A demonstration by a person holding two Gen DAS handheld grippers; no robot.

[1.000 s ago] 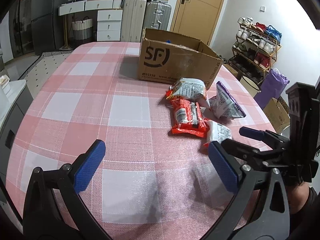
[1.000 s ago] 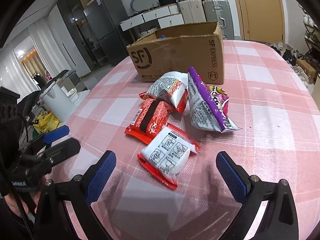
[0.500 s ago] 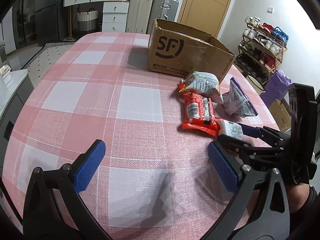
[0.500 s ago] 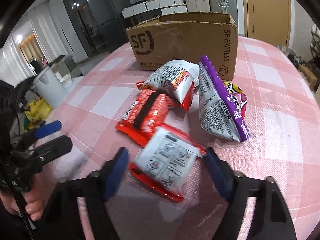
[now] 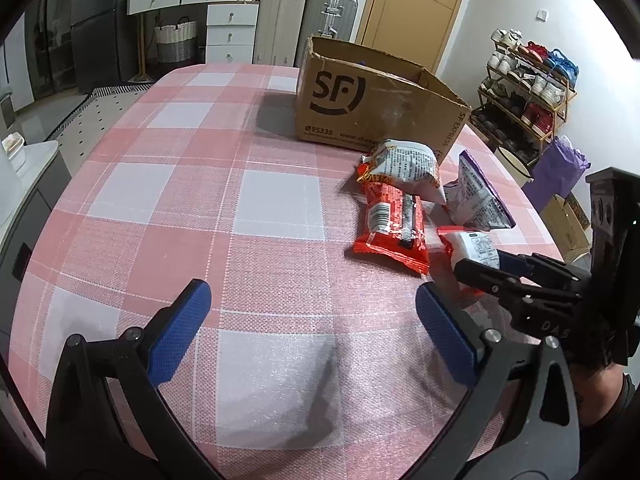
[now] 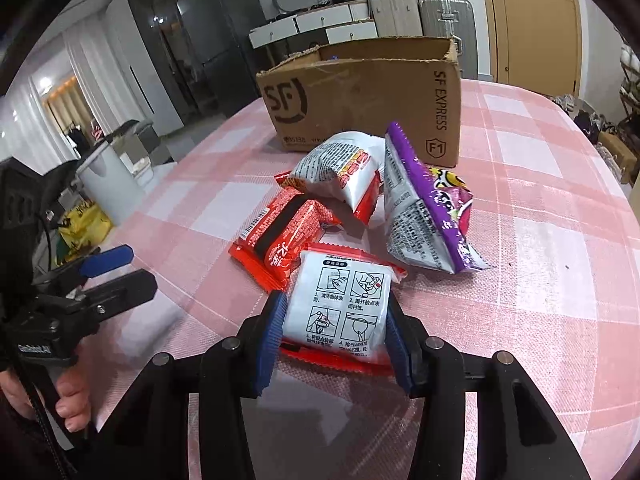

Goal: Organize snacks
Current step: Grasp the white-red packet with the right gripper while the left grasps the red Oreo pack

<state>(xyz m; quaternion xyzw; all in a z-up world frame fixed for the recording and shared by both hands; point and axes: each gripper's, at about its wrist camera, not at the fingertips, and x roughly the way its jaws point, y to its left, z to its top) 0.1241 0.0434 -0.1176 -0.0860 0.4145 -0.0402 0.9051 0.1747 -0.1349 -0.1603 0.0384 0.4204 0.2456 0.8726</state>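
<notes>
Right hand-held gripper clamped on a snack packet; left hand-held gripper spread wide over bare cloth.

Left wrist view: the left hand-held gripper hangs wide apart over the checked worktop, holding nothing. The right hand-held gripper enters from the right and covers the near end of the white-and-red packet. The red packet, white bag and purple bag lie bunched before the cardboard box, whose inside cannot be made out.

Right wrist view: the right hand-held gripper has its pads pressed on both sides of the white-and-red packet, which lies on the worktop and overlaps the red packet. The white bag leans on the purple bag. The left hand-held gripper is cut off at the left.
</notes>
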